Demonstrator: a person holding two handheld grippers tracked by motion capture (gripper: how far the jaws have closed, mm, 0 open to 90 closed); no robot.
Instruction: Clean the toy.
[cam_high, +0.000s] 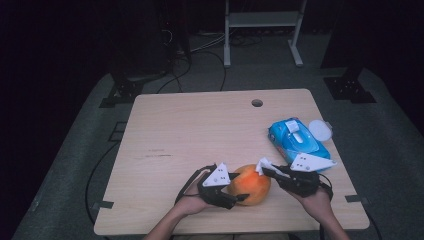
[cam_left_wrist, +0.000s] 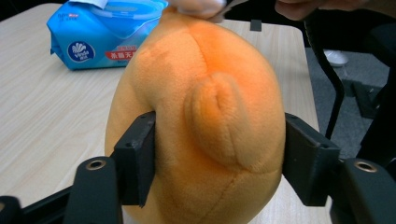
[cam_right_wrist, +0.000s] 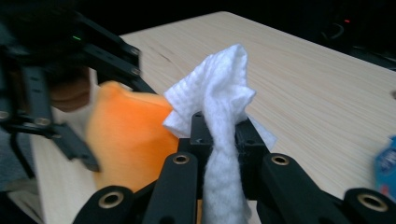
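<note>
An orange plush toy rests on the wooden table near its front edge. My left gripper comes at it from the left. In the left gripper view the two black pads press into the toy's sides. My right gripper is at the toy's upper right and is shut on a crumpled white wipe. In the right gripper view the wipe stands up from between the closed jaws, right beside the toy.
A blue pack of wet wipes lies at the table's right side, with a round white lid beside it. A cable hole sits near the far edge. Dark floor, cables and a stand frame lie beyond the table.
</note>
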